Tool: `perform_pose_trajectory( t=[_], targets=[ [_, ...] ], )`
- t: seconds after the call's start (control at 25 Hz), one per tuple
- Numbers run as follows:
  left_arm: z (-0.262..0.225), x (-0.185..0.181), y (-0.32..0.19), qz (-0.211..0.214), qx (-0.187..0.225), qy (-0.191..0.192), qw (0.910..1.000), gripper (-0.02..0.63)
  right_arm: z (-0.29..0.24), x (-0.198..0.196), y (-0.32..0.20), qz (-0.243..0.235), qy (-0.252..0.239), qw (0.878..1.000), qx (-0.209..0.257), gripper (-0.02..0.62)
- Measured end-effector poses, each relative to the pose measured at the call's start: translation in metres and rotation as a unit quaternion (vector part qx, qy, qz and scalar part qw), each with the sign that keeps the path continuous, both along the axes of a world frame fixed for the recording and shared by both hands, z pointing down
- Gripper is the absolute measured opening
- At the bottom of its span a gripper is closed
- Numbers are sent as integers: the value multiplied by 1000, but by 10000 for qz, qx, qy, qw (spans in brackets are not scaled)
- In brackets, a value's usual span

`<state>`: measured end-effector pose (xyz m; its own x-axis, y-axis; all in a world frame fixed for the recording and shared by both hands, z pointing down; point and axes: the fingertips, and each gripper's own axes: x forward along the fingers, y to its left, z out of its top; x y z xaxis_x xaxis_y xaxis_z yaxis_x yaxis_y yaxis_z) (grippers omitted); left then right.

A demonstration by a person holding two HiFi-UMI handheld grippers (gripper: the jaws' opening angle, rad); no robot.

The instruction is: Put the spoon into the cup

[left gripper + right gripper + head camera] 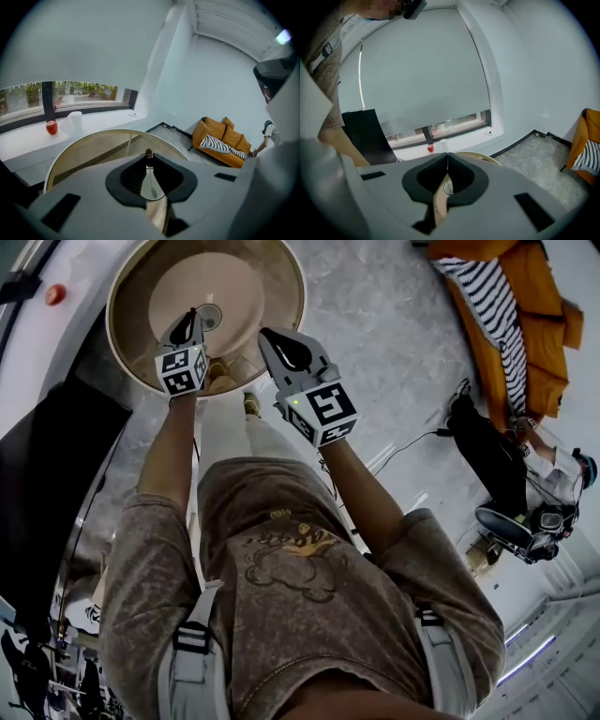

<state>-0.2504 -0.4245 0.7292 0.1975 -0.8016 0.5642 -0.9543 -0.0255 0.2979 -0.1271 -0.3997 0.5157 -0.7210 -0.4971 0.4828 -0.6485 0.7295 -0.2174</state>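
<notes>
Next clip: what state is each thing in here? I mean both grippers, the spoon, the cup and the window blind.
left gripper: shut on the spoon's handle end.
right gripper: shut, nothing between its jaws.
spoon: held, hanging bowl-down at the cup; whether it is inside is unclear.
cup: upright on the round table, mouth open.
window blind: drawn down almost fully, a strip of window bare below.

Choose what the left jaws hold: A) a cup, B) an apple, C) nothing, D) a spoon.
D: in the left gripper view, a thin spoon stands pinched between the jaws of the left gripper, above the round table.
</notes>
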Motion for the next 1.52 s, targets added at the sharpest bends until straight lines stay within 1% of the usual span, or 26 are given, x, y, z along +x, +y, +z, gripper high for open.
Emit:
perform_pose_trajectory(
  t=[0.32,0.76,1.36,1.52],
  targets=[
    [22,2,-2,90,-220,6,9997,57,8,-2,1,0,41,9999,-98,18],
    [47,-2,-5,41,-303,-99,9995,57,25,-1,6,-46,108,9996,-248,18],
    [54,-8,-9,-104,-292,-90,9995,58,36,-2,10,-109,169,9990,-404,18],
    [53,-6,-8,-44,-284,-73,9996,58,36,-3,12,-124,164,9990,-406,18]
  ],
)
